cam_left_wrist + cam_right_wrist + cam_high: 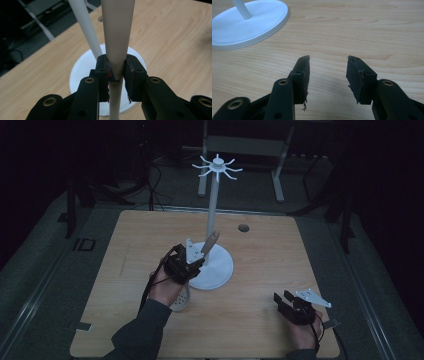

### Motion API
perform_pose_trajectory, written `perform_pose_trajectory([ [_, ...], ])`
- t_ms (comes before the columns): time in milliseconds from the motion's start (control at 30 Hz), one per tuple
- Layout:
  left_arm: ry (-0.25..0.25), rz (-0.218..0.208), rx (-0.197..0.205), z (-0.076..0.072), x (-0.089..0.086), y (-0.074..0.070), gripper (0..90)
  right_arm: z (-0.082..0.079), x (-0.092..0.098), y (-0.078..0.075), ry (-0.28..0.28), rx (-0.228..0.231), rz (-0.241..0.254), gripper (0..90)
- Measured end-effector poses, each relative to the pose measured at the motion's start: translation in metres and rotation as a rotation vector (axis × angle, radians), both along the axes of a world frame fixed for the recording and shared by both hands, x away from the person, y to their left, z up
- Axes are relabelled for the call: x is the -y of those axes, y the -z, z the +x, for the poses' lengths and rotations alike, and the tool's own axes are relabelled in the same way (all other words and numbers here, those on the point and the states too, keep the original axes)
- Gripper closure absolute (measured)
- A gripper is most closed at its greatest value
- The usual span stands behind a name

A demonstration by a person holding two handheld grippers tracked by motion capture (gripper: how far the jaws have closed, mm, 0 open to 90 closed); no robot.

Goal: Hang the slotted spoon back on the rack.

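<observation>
From the high view I see my left hand-held gripper (199,257) over the near-left edge of the white stand's round base (220,270), near the middle of the bench (260,285). A tan, tapered handle (210,243) sticks up and to the right out of its jaws, leaning against or just in front of the stand's pole (213,205); I cannot tell whether they touch. In the left gripper view the jaws are closed tight on that handle (116,37), pads (102,67) pressing both sides, with the pole (83,27) just behind to the left. The handle's upper end is cut off by the top of that view, and its lower end passes between the jaws and out at the bottom edge. In the high view something white and rounded (182,300) shows below my left hand (165,287), partly hidden by it; I cannot make out what it is.

The pole carries a ring of curved hooks (218,167) at its top, dim against the dark room.

My right hand-held gripper (282,300) rests at the near-right of the bench, well apart from the stand. In the right gripper view its jaws stand wide apart with nothing between them, just bare wood, and the base (249,21) lies far-left, partly cut off.
</observation>
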State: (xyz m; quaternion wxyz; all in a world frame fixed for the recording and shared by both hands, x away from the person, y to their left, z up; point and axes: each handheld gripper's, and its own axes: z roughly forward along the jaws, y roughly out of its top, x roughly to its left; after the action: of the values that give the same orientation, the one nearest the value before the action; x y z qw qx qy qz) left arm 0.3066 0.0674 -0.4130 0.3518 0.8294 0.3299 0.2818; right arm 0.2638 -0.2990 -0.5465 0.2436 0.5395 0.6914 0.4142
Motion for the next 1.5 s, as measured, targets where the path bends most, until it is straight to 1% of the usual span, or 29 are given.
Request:
perform_pose_trajectory([
  [33, 0.0, 0.0, 0.0, 0.0, 0.0, 0.0, 74.7, 0.0, 0.0, 0.0, 0.0, 0.001, -0.001, 53.3],
  [133, -0.02, -0.012, 0.03, -0.003, 0.002, -0.002, 74.6, 0.0, 0.0, 0.0, 0.0, -0.001, 0.0, 53.2],
  [167, -0.038, -0.023, 0.049, -0.004, 0.002, -0.003, 74.6, 0.0, 0.0, 0.0, 0.0, -0.001, -0.001, 53.2],
  [233, -0.06, -0.038, 0.069, -0.005, 0.003, -0.003, 74.6, 0.0, 0.0, 0.0, 0.001, -0.002, 0.002, 53.2],
  [300, -0.068, -0.044, 0.075, -0.006, 0.003, -0.004, 74.6, 0.0, 0.0, 0.0, 0.001, -0.002, 0.0, 53.2],
  [367, -0.094, -0.071, 0.095, -0.008, 0.003, -0.006, 74.6, 0.0, 0.001, 0.0, 0.001, -0.001, 0.001, 53.2],
  [400, -0.094, -0.071, 0.095, -0.008, 0.003, -0.006, 74.6, 0.0, 0.001, 0.0, 0.001, -0.001, 0.0, 53.2],
  [500, -0.114, -0.106, 0.11, -0.009, 0.001, -0.008, 74.6, 0.0, 0.0, 0.0, 0.001, -0.001, 0.0, 53.2],
  [600, -0.12, -0.126, 0.138, -0.011, 0.0, -0.009, 74.6, 0.0, 0.001, 0.0, 0.001, -0.001, 0.0, 53.1],
  [700, -0.129, -0.129, 0.164, -0.012, 0.0, -0.012, 74.6, 0.0, 0.001, 0.001, 0.0, -0.002, 0.0, 53.1],
  [767, -0.128, -0.13, 0.166, -0.011, 0.001, -0.012, 74.6, 0.0, 0.0, 0.001, 0.0, -0.001, -0.001, 53.1],
  [800, -0.13, -0.137, 0.173, -0.011, 0.001, -0.013, 74.6, 0.0, 0.0, 0.001, 0.0, -0.002, 0.001, 53.1],
  [867, -0.134, -0.135, 0.177, -0.011, 0.001, -0.014, 74.7, 0.0, 0.0, 0.001, -0.001, -0.001, -0.001, 53.1],
  [900, -0.14, -0.141, 0.189, -0.011, 0.001, -0.015, 74.7, 0.0, 0.0, 0.001, 0.0, -0.001, 0.0, 53.1],
  [967, -0.144, -0.149, 0.196, -0.011, 0.002, -0.017, 74.6, 0.0, 0.001, 0.0, 0.001, -0.001, 0.0, 53.1],
  [1167, -0.146, -0.161, 0.202, -0.011, 0.004, -0.021, 74.6, 0.0, 0.001, 0.0, 0.002, 0.0, 0.005, 52.8],
  [1233, -0.153, -0.175, 0.213, -0.012, 0.006, -0.023, 74.6, 0.0, 0.001, 0.001, 0.002, 0.0, 0.003, 52.8],
  [1300, -0.154, -0.178, 0.212, -0.012, 0.006, -0.024, 74.6, 0.0, 0.001, 0.001, 0.003, -0.001, 0.003, 52.8],
  [1367, -0.164, -0.198, 0.221, -0.012, 0.008, -0.026, 74.6, 0.0, 0.001, 0.001, 0.004, -0.002, 0.003, 52.8],
  [1433, -0.164, -0.198, 0.222, -0.012, 0.008, -0.028, 74.6, 0.0, 0.001, 0.001, 0.004, -0.002, 0.003, 52.8],
  [1500, -0.171, -0.213, 0.23, -0.012, 0.01, -0.031, 74.6, 0.001, 0.001, 0.001, 0.004, -0.002, 0.004, 52.8],
])
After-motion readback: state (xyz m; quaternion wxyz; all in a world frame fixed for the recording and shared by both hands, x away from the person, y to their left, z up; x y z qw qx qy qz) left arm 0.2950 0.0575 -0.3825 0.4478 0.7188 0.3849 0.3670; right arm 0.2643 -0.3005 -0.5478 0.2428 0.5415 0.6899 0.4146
